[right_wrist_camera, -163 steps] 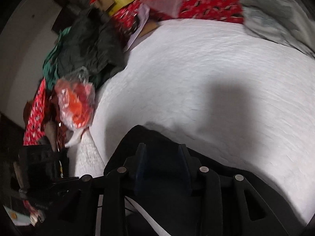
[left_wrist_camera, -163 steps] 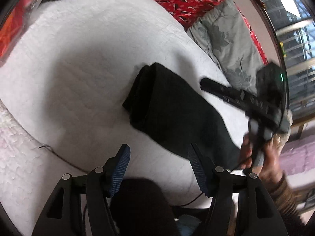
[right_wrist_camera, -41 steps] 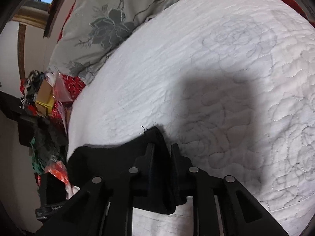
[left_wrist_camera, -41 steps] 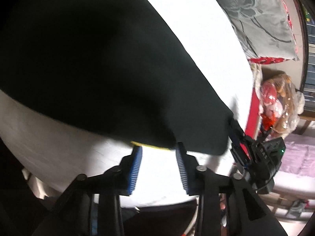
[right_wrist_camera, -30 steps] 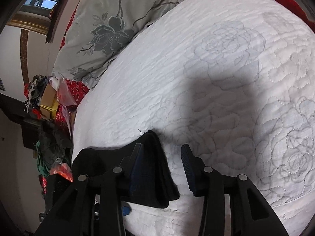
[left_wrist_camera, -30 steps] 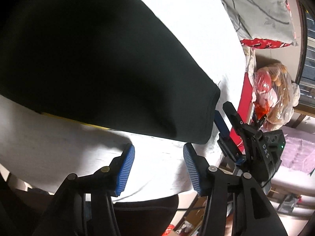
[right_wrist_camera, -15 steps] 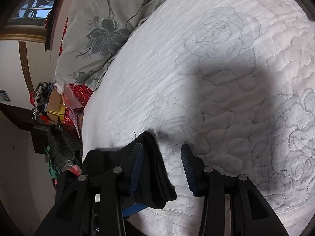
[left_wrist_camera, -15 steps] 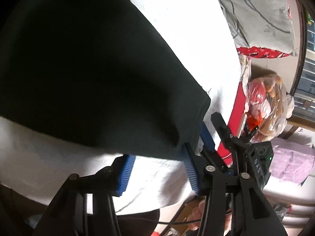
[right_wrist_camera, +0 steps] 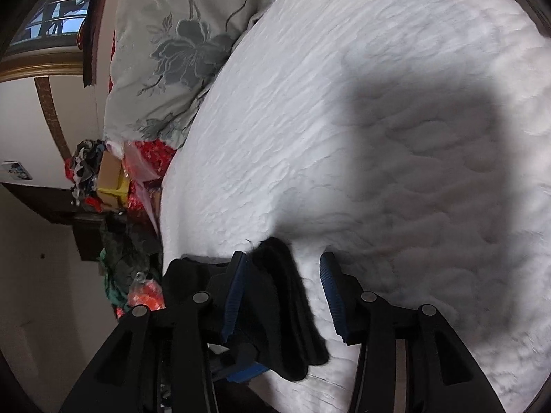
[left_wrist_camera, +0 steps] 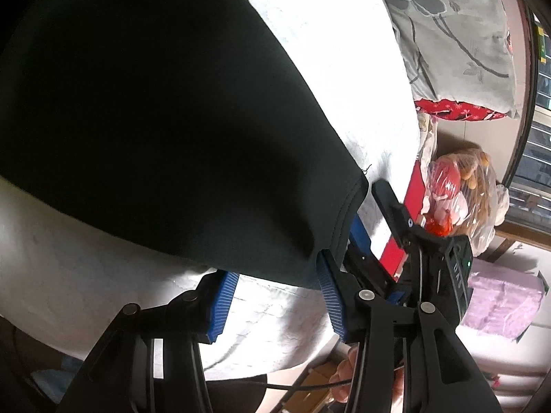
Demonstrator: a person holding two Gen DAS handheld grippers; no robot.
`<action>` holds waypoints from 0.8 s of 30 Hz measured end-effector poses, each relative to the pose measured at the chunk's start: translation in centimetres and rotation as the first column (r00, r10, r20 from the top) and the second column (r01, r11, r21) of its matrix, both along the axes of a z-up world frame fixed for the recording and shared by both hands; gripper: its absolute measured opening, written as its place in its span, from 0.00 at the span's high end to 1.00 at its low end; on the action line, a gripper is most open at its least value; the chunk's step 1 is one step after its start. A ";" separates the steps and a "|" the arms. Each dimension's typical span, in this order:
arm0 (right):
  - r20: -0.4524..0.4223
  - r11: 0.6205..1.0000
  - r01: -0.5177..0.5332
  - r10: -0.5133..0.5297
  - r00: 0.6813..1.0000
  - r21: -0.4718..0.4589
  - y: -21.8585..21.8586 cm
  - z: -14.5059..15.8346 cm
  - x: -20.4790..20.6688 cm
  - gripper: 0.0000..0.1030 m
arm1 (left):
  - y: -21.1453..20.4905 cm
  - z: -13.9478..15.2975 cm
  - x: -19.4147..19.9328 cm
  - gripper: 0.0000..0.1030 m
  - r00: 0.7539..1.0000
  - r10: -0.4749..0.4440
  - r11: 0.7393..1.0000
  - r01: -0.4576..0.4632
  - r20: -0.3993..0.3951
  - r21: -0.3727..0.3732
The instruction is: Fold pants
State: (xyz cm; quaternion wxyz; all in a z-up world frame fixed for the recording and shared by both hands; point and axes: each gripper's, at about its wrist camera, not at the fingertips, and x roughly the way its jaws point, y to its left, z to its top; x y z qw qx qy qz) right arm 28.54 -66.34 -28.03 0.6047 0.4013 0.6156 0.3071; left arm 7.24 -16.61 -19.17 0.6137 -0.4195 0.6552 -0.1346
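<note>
The black pants [left_wrist_camera: 165, 110] are seen lying on the white quilted bedspread [right_wrist_camera: 396, 137], already doubled into a broad, thick panel whose layered edge shows between the fingers in the right wrist view. In the left wrist view the left gripper [left_wrist_camera: 275, 292] is held with its blue pads spread wide; the near hem of the pants lies just ahead of and partly over the tips of those pads, but nothing is pinched between them. The right gripper [right_wrist_camera: 282, 292] is likewise held apart, with the corner of the folded cloth lying in the gap, against the left-hand pad and clear of the right-hand one, so no grip is made on it. In the left wrist view the right gripper is also seen just beyond the right-hand finger, at the same corner of the hem. At least one fold is judged to be done, since stacked layers are visible at that corner. What is judged to remain is a further fold to bring the panel to a compact bundle, and some smoothing; how much of the far end is tidy cannot be told.
</note>
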 end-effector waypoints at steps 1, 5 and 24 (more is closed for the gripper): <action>-0.006 1.000 -0.011 0.011 1.000 0.005 0.4 -0.1 0.2 0.55 | 0.0 0.0 -0.1 0.56 1.000 0.005 1.000 -0.005 0.000 0.003; -0.039 0.998 -0.052 0.054 0.998 0.043 2.2 -0.4 1.0 0.55 | -0.1 0.3 -0.6 0.56 1.000 0.011 1.000 -0.011 0.007 0.017; -0.025 0.986 -0.145 0.147 0.989 0.084 2.8 -1.2 1.8 0.70 | -1.7 0.2 0.4 0.66 0.999 -0.026 0.999 0.025 0.034 0.045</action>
